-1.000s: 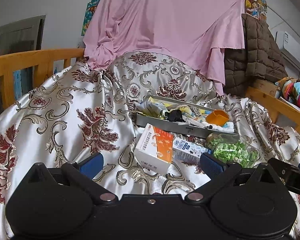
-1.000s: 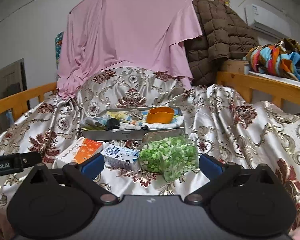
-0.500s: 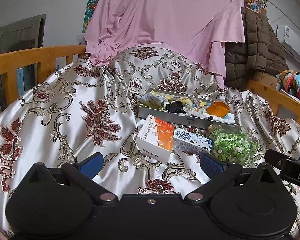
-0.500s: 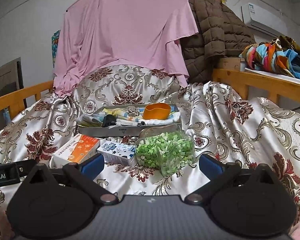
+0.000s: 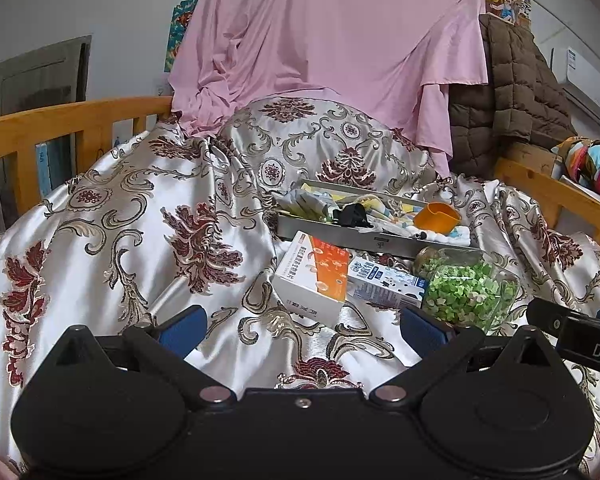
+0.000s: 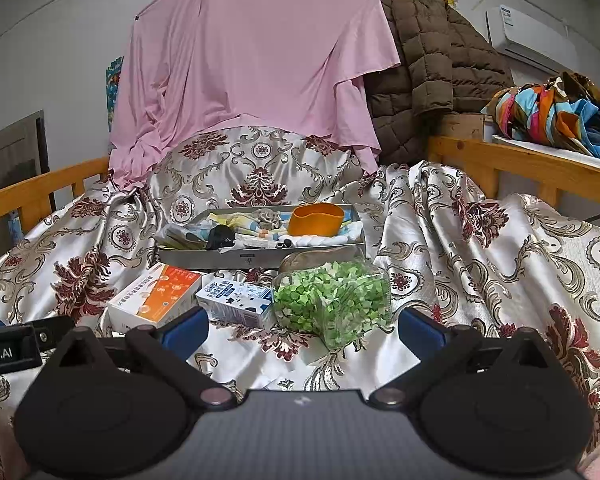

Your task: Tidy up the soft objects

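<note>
On the bed in front of me, both tongs are hanging above the glossy brocade bedspread (image 6: 480, 248). I am keeping the left tongs (image 5: 302, 326) spread wide with nothing between the blue pads, and the right tongs (image 6: 303, 326) equally wide and empty. Compared with a second ago, both are sitting a little farther back and higher, so more bedspread is showing beneath them, and the objects are looking slightly smaller.

Just past the pads, three things are lying in a row, touching: a white and orange carton (image 6: 156, 294), flat and rectangular; a small blue and white milk box (image 6: 236, 300); and a clear, crinkly bag of green pieces (image 6: 332, 300), bulging and soft.

Behind them a shallow metal tray (image 6: 260, 257) is holding folded cloths, a black object and a rounded orange cup (image 6: 318, 220).

Farther back, a pink sheet (image 6: 252, 60) is draping in loose folds, with a quilted brown jacket (image 6: 432, 64) beside it.
</note>
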The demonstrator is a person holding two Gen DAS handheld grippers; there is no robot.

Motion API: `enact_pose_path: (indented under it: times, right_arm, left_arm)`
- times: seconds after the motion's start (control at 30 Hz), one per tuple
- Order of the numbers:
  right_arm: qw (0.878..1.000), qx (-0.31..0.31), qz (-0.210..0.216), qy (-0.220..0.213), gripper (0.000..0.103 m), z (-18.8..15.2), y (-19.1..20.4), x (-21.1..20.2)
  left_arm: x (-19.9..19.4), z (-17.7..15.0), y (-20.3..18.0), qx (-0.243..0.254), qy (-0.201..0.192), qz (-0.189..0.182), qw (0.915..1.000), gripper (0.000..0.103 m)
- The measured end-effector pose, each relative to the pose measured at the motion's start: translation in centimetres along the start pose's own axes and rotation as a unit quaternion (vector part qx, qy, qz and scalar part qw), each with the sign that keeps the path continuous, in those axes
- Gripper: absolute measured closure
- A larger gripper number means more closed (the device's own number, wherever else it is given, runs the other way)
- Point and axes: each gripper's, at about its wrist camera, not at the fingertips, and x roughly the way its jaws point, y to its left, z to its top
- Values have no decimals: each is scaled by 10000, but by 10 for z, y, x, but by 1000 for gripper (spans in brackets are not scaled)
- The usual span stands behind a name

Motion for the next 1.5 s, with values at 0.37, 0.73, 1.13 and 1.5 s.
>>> enact_pose_path:
  times: [0.37,0.73,1.13,1.5]
  right_arm:
    - [10000,-45,-15,54,0,-2,-1,3]
    - [10000,-67,-14,64,0,-2,0,4]
    - [9999,-86,-16,73,0,-2,0,4]
    - [9999,-88,-18,78,0,-2,0,4]
  left_arm:
    - [0,0,0,-9,11,4,10000,1]
    - [0,0,1,-17,17,14,10000,1]
    - [0,0,1,-17,16,15,10000,1]
    - [0,0,0,-15,16,14,10000,1]
